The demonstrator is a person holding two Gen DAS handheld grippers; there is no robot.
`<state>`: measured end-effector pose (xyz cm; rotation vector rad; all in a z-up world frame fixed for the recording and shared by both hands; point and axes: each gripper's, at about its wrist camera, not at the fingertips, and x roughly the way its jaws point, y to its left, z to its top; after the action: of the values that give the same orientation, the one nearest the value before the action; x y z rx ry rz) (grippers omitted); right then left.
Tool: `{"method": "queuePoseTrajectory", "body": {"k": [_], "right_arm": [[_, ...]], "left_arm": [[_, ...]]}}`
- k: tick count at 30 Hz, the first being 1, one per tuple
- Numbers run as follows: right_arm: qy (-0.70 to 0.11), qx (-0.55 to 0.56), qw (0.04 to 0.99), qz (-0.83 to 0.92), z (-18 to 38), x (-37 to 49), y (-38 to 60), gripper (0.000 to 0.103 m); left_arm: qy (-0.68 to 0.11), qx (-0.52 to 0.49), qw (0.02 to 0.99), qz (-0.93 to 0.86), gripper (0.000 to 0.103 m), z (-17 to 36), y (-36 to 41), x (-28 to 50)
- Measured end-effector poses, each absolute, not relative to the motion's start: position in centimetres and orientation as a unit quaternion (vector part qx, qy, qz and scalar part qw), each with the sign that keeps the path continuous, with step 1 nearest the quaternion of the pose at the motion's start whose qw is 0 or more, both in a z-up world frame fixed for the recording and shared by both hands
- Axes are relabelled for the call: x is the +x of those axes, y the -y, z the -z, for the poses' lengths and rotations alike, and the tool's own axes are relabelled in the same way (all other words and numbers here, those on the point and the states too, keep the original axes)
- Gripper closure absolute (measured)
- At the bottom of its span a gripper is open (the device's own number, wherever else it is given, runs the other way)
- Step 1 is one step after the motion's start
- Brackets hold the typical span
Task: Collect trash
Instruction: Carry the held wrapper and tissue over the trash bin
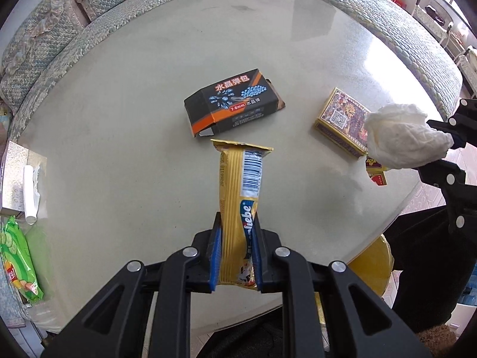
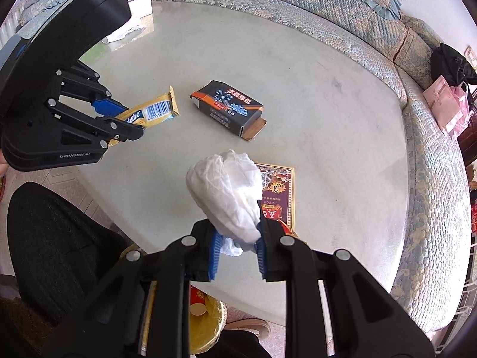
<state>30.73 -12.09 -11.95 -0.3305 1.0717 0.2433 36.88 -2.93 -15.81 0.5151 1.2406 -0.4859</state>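
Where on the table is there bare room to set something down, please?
The table is bare between the black box and the sofa, and along its near edge. It is crowded around the black box and the yellow box.

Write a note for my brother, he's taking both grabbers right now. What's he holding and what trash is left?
Left gripper: shut on the yellow wrapper, lifted off the table.
Right gripper: shut on the white tissue, also lifted.
Still on the table: black box in the middle, patterned box beside it.
Bin with a yellow bag sits below the table's near edge.
Done: two pieces picked up. Left: drop both, probably in the bin, then fetch the boxes.
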Motion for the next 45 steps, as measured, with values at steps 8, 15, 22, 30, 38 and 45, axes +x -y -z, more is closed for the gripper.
{"method": "queuePoseTrajectory", "body": {"k": [8, 15, 22, 30, 38, 45], "right_arm": [[-0.485, -0.148, 0.854, -0.114, 8.6, 28.7, 12.0, 0.082], [-0.468, -0.153, 0.862, -0.117, 6.2, 25.1, 11.6, 0.082], [-0.462, -0.162, 0.864, -0.121, 5.7, 21.0, 10.9, 0.082], [-0.475, -0.165, 0.855, -0.127, 7.8, 16.7, 10.5, 0.082], [-0.506, -0.146, 0.84, -0.131, 11.7, 14.2, 10.9, 0.082], [-0.53, -0.141, 0.827, -0.123, 15.3, 12.8, 11.3, 0.082]], "left_arm": [[-0.558, 0.235, 0.766, 0.217, 0.086, 12.3, 3.1, 31.7], [-0.542, 0.233, 0.776, 0.225, 0.086, 9.5, 3.7, 27.2], [-0.534, 0.241, 0.775, 0.238, 0.086, 9.5, 4.4, 22.6], [-0.547, 0.221, 0.768, 0.251, 0.086, 12.0, 4.7, 18.7], [-0.569, 0.204, 0.754, 0.257, 0.086, 16.6, 5.2, 15.9], [-0.588, 0.201, 0.738, 0.263, 0.086, 20.6, 5.9, 14.4]]}}
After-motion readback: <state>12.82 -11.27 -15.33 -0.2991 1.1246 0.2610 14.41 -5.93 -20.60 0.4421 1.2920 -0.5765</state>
